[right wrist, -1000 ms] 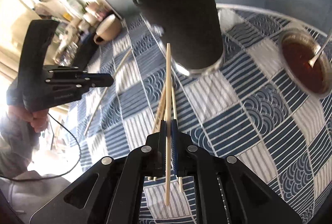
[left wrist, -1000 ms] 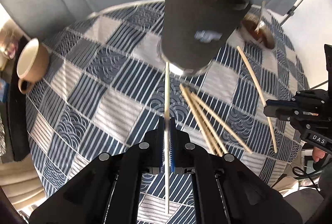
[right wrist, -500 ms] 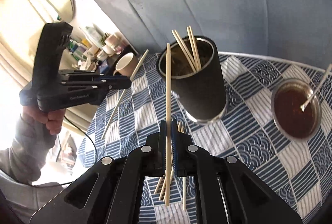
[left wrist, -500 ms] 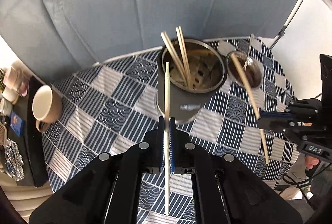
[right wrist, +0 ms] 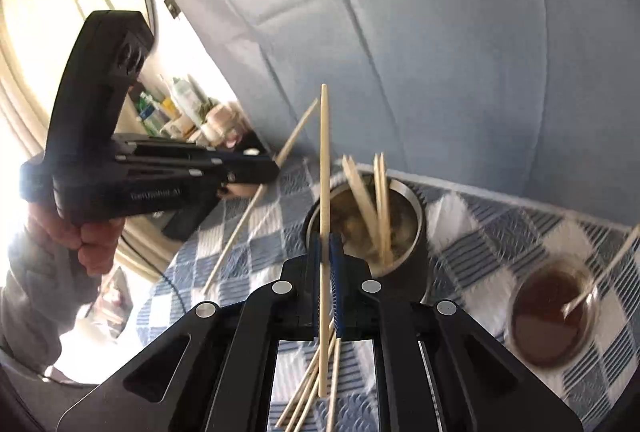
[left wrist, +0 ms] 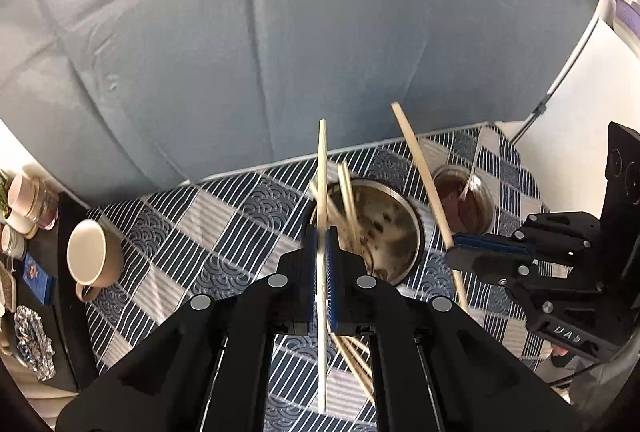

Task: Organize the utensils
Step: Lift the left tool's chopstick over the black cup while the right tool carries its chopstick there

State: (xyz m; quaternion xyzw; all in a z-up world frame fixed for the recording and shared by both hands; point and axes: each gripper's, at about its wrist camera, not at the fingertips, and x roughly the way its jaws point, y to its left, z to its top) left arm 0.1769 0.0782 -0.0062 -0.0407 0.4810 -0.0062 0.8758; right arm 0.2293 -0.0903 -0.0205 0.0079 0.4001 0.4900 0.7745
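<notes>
Left gripper (left wrist: 322,278): clenched on one chopstick (left wrist: 322,216); the stick runs straight up between the jaws, its long axis in line with the fingers, both ends free
Right gripper (right wrist: 327,282): clamped on its own chopstick (right wrist: 324,167) in the same upright way; in the left wrist view that stick leans, top tilted away from the holder
Holder (left wrist: 394,228): dark metal cup on the checked cloth (left wrist: 192,232), mouth open upward, several chopsticks already standing in it
Key relation: the cup's mouth lies just beyond and below both sets of jaws; in each view the held stick's lower end is nearer the camera than the rim, not yet over the opening
Nearer hand: cannot tell; both hover close to the rim
Loose chopsticks (right wrist: 308,392): lying on the cloth under the grippers, still to collect
Sauce bowl (right wrist: 552,316): beside the holder, apart from it
</notes>
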